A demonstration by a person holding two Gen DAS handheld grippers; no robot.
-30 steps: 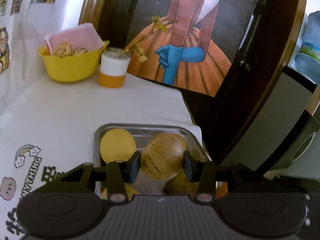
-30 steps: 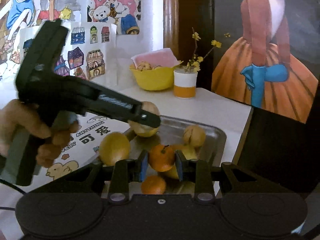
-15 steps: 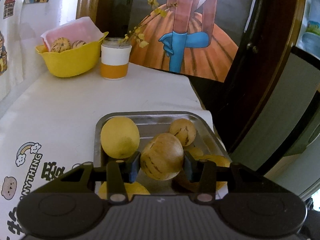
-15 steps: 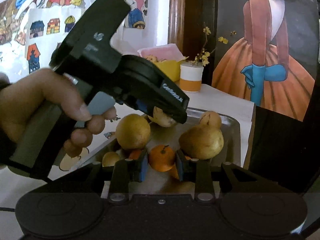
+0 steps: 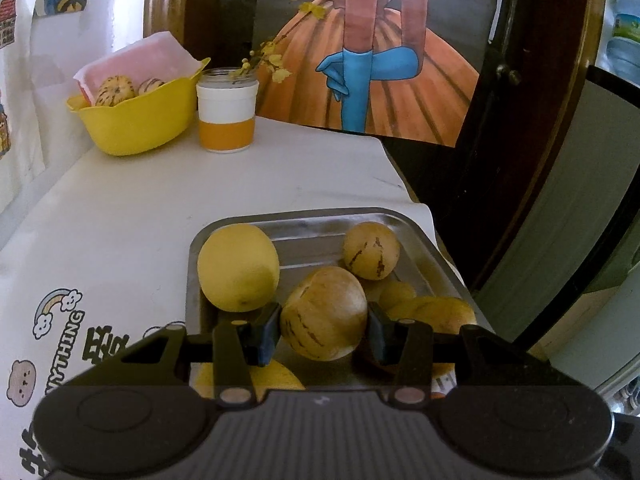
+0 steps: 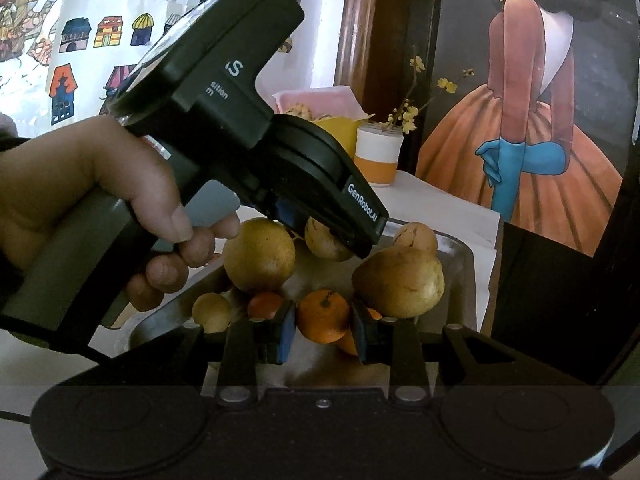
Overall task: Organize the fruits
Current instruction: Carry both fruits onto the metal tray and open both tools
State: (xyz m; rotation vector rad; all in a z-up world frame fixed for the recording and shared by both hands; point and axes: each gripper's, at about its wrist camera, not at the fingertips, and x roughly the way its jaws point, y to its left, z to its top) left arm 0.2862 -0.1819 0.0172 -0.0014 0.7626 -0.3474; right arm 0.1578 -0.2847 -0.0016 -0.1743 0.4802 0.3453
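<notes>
White tablecloth (image 5: 120, 208) prints "ANYTHING". Over the metal tray (image 5: 424, 240), left gripper (image 5: 323, 330), marked "GenRobot.AI", clamps a striped melon (image 5: 324, 314); right gripper (image 6: 323, 328) squeezes a small orange (image 6: 322, 314).

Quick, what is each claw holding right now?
Left claw: shut on the round tan fruit with dark purple streaks.
Right claw: shut on the small round orange tangerine.

The metal tray (image 5: 316, 222) is looked down on from close above by the left wrist view, facing the far yellow bowl (image 5: 140, 120). From lower, perhaps nearer, the same tray (image 6: 460, 256) and bowl (image 6: 340, 126) are shared rightward.
</notes>
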